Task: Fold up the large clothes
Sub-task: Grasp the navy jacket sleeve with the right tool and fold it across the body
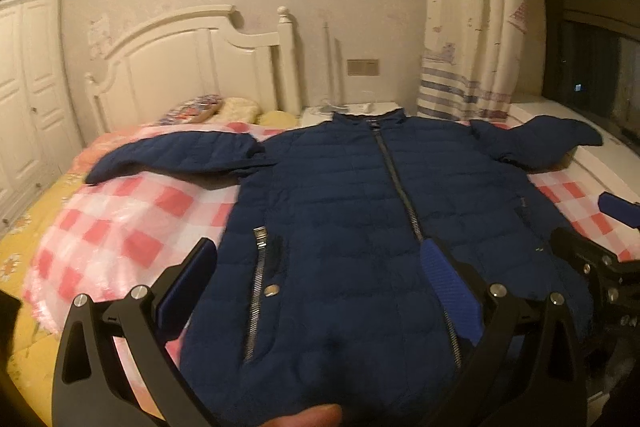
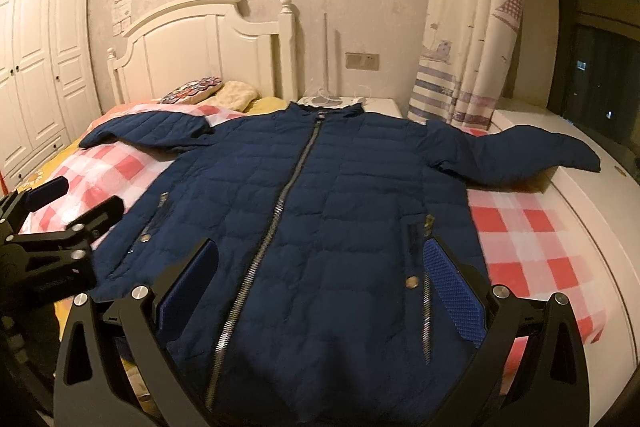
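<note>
A navy quilted jacket (image 1: 344,195) lies flat and face up on the bed, zipped, with both sleeves spread out to the sides. My left gripper (image 1: 320,259) hovers open over the jacket's lower left part, near the pocket zip. My right gripper (image 2: 324,259) hovers open over the lower right part (image 2: 320,187), between the centre zip and the right pocket. Nothing sits between either pair of blue pads. Each gripper also appears at the edge of the other's view: the right gripper (image 1: 596,239), the left gripper (image 2: 68,211).
A pink and white checked blanket (image 1: 128,227) covers the bed under the jacket. A white headboard (image 1: 192,67), pillows (image 2: 212,93), a nightstand (image 2: 360,105) and a curtain (image 2: 468,47) stand behind. A white ledge (image 2: 600,227) runs along the right. A fingertip (image 1: 304,415) shows at the bottom.
</note>
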A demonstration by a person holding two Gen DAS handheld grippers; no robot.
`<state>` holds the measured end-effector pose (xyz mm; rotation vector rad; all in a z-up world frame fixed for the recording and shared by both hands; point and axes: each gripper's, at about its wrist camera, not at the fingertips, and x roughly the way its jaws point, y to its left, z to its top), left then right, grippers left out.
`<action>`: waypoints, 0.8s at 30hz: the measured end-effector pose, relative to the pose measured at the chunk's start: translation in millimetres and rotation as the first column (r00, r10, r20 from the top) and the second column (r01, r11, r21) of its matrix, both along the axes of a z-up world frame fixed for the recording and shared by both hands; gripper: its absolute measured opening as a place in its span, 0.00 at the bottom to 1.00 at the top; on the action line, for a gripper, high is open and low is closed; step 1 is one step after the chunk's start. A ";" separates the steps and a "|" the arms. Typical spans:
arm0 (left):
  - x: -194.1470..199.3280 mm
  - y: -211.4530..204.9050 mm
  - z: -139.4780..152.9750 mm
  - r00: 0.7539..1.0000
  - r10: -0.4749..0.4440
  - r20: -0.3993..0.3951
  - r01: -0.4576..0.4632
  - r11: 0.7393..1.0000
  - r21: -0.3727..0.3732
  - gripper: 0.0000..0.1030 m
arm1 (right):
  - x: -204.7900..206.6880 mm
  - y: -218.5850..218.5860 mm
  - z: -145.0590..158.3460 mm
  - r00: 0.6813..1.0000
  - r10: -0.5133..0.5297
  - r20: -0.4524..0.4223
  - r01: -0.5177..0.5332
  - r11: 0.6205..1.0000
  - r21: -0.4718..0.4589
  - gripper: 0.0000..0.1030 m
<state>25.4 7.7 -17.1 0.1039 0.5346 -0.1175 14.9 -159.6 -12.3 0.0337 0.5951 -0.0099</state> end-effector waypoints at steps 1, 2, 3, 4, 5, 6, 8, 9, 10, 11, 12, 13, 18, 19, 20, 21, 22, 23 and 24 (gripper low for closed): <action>8.1 -0.1 -2.5 1.000 -0.010 -0.010 0.010 1.000 -0.007 0.98 | 5.4 -8.6 -2.5 1.000 -0.014 -0.013 0.014 1.000 0.012 0.95; 23.7 -0.1 -7.6 0.999 -0.023 -0.031 0.023 1.000 -0.018 0.98 | 14.1 -21.1 -4.8 0.999 -0.033 -0.034 0.034 0.999 0.035 0.95; 36.7 -0.7 -11.7 0.998 -0.034 -0.050 0.033 0.999 -0.020 0.98 | 21.3 -32.8 -6.9 0.998 -0.049 -0.047 0.052 0.997 0.051 0.95; 54.9 -2.1 -18.0 0.995 -0.047 -0.085 0.046 0.999 -0.017 0.98 | 28.6 -45.6 -9.5 0.996 -0.071 -0.056 0.075 0.995 0.059 0.95; 73.8 -3.2 -23.1 0.991 -0.051 -0.124 0.050 0.999 -0.009 0.98 | 40.3 -62.7 -13.3 0.991 -0.112 -0.074 0.116 0.991 0.059 0.95; 101.1 -4.8 -30.0 0.983 -0.044 -0.177 0.045 0.999 0.000 0.98 | 50.5 -77.6 -16.6 0.985 -0.144 -0.093 0.150 0.986 0.068 0.95; 140.4 -5.0 -39.4 0.970 -0.037 -0.242 0.038 0.999 -0.003 0.98 | 74.4 -117.7 -25.1 0.969 -0.208 -0.135 0.225 0.967 0.121 0.95; 166.3 -4.2 -43.9 0.962 -0.024 -0.272 0.021 1.000 -0.011 0.98 | 85.3 -137.4 -29.6 0.958 -0.244 -0.154 0.266 0.953 0.144 0.95; 186.5 -2.8 -46.9 0.957 -0.008 -0.289 0.004 1.000 -0.015 0.98 | 99.2 -161.8 -35.0 0.942 -0.286 -0.178 0.316 0.932 0.177 0.95; 200.8 -1.3 -48.8 0.955 0.003 -0.295 -0.008 1.000 -0.016 0.98 | 108.5 -180.3 -38.8 0.932 -0.310 -0.189 0.346 0.916 0.202 0.95; 220.1 -0.1 -51.7 0.954 0.023 -0.299 -0.026 1.000 -0.008 0.98 | 118.1 -196.1 -41.6 0.922 -0.333 -0.198 0.373 0.901 0.222 0.95; 237.7 1.2 -54.8 0.954 0.048 -0.297 -0.049 0.999 0.004 0.98 | 131.6 -216.8 -44.8 0.907 -0.366 -0.207 0.410 0.881 0.237 0.95; 296.1 7.5 -75.8 0.945 0.067 -0.321 -0.068 0.998 0.010 0.98 | 185.0 -290.0 -56.1 0.842 -0.489 -0.229 0.536 0.808 0.243 0.95; 303.3 7.6 -80.9 0.943 0.051 -0.330 -0.054 0.999 -0.001 0.98 | 196.7 -306.6 -60.1 0.825 -0.513 -0.237 0.562 0.788 0.251 0.95; 307.2 7.4 -85.3 0.941 0.039 -0.337 -0.044 0.999 -0.007 0.98 | 204.2 -317.8 -63.4 0.814 -0.525 -0.247 0.578 0.773 0.262 0.95; 312.0 8.1 -94.2 0.935 0.026 -0.353 -0.033 0.999 -0.015 0.98 | 211.8 -329.1 -67.6 0.803 -0.537 -0.260 0.595 0.756 0.274 0.95; 315.4 8.2 -104.0 0.926 0.017 -0.376 -0.026 0.999 -0.019 0.98 | 218.5 -339.4 -71.7 0.791 -0.548 -0.273 0.611 0.739 0.284 0.94; 318.0 7.0 -111.7 0.919 0.024 -0.394 -0.028 1.000 -0.006 0.98 | 225.7 -350.5 -76.9 0.777 -0.560 -0.289 0.628 0.721 0.293 0.93; 318.1 5.2 -111.3 0.922 0.025 -0.387 -0.026 1.000 0.004 0.98 | 230.3 -358.5 -81.0 0.766 -0.569 -0.300 0.641 0.708 0.295 0.91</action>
